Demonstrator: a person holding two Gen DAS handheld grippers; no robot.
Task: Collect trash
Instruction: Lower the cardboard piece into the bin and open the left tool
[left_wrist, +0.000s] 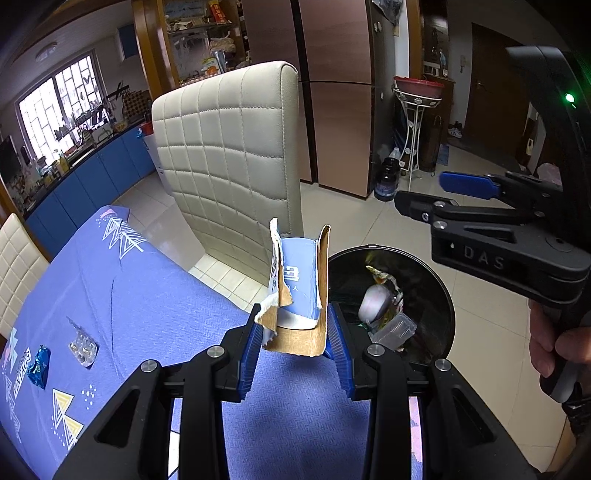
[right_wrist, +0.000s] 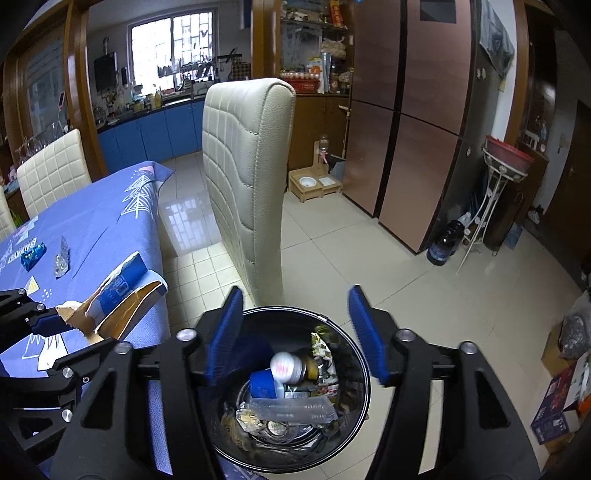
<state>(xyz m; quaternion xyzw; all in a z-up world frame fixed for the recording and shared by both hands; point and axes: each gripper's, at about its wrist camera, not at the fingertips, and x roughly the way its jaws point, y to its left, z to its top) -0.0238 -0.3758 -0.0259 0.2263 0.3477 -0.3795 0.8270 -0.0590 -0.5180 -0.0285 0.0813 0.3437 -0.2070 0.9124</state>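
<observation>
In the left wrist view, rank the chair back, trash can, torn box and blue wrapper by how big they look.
1. Chair back
2. Trash can
3. Torn box, though it is nearest the camera, so it looks enlarged
4. Blue wrapper

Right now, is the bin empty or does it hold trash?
It holds trash: the bin shows a bottle, wrappers and a clear plastic tray inside.

A table covered by a blue patterned tablecloth (left_wrist: 147, 295) is shown; a crumpled blue foil wrapper (left_wrist: 40, 365) and a clear plastic blister pack (left_wrist: 83, 347) are laid near each other on it.
</observation>
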